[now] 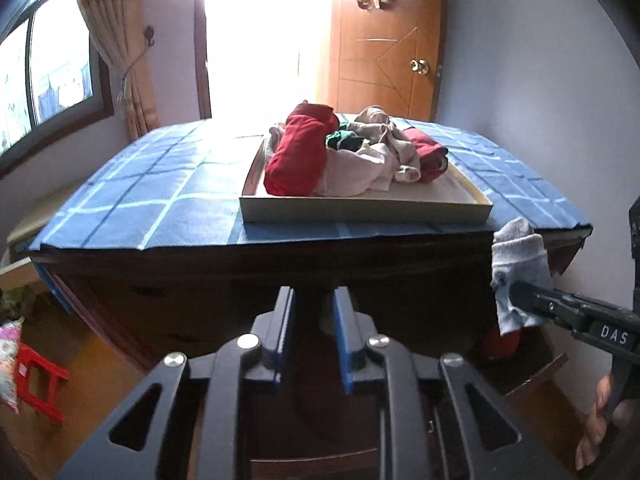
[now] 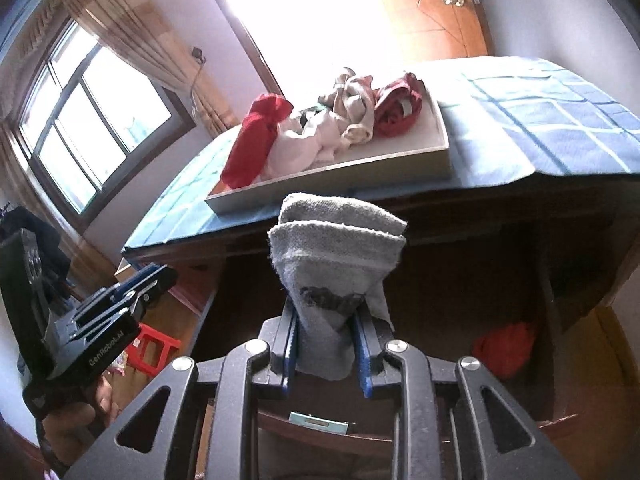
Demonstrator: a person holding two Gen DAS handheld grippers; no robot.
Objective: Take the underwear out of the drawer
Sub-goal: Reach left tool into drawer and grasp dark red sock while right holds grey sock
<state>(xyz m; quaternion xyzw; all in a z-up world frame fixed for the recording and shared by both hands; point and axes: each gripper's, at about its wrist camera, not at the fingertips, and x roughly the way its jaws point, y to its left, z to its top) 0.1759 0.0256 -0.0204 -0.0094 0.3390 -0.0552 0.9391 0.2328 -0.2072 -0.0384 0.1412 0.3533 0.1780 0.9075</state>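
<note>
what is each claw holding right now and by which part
The right claw is shut on a folded grey garment, pinched near its lower end, with the folded part standing above the fingers. The left claw holds nothing.

Glare, shadow and cropped edges

The doorway [image 1: 264, 40] behind the tray [image 1: 360, 210] burns out to white, the open drawer [image 2: 500, 312] sits too dark to read beyond a red garment [image 2: 506, 348], the grey underwear [image 2: 340, 268] hides its lower end between the pads, and the hand [image 1: 600, 420] is cut off at frame edge.
</note>
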